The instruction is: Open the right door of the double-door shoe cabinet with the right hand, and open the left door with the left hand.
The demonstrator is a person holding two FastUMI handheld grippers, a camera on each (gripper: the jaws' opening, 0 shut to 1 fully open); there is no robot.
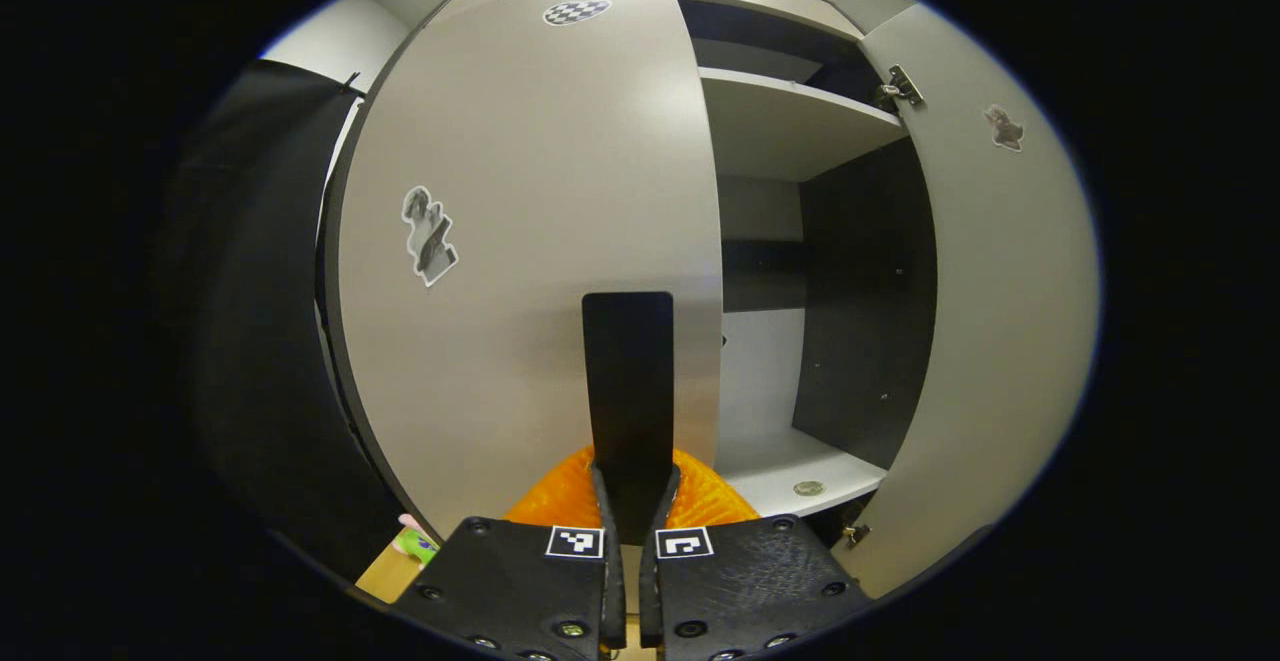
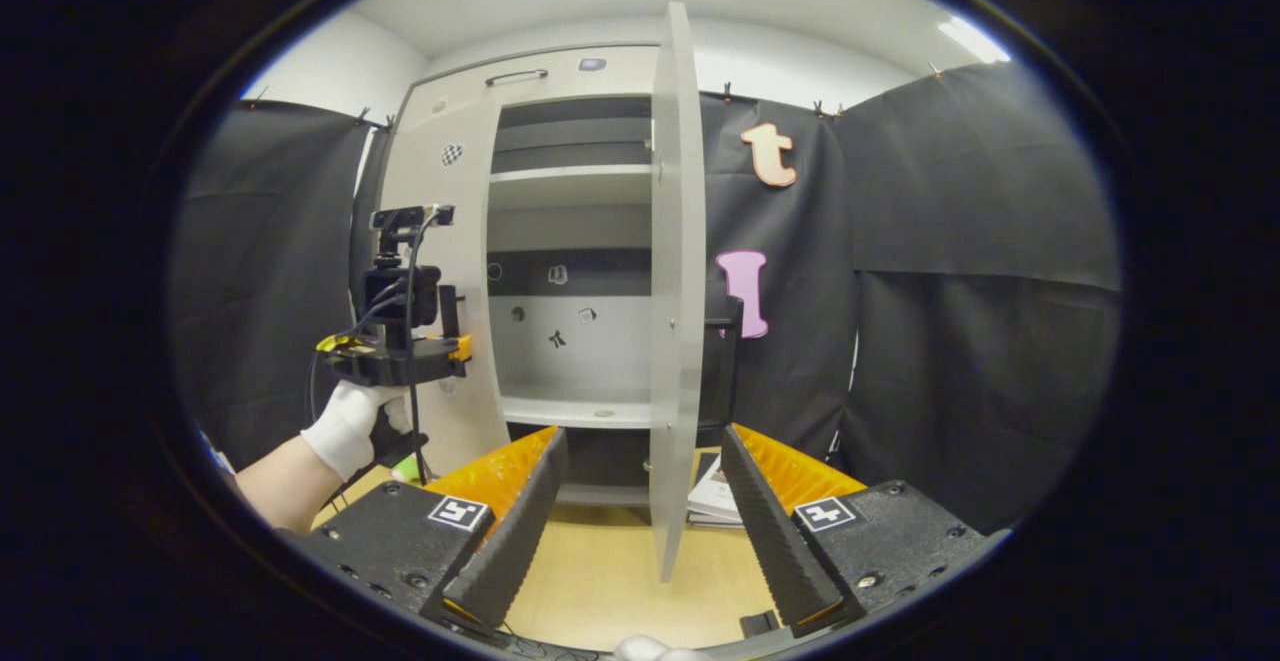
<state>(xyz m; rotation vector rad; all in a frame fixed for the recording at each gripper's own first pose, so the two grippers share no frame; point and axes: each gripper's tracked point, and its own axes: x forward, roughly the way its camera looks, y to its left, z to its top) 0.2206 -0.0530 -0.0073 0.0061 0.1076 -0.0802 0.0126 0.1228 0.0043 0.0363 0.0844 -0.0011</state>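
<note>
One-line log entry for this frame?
right door: swung open | left door: closed | left gripper: shut on left door handle | right gripper: open, off the door

In the left gripper view, my left gripper [image 1: 630, 501] hides the base of the black handle [image 1: 628, 381] at lower centre, so I cannot tell what my fingers press on. The left door [image 1: 530, 241] conceals the cabinet interior behind it. A small round item [image 1: 808, 488] on the lower shelf [image 1: 790, 476] is too small to identify. In the right gripper view, the right door [image 2: 675, 291] stands edge-on, its face unreadable; small marks [image 2: 557, 338] on the back panel are too small to identify.
</note>
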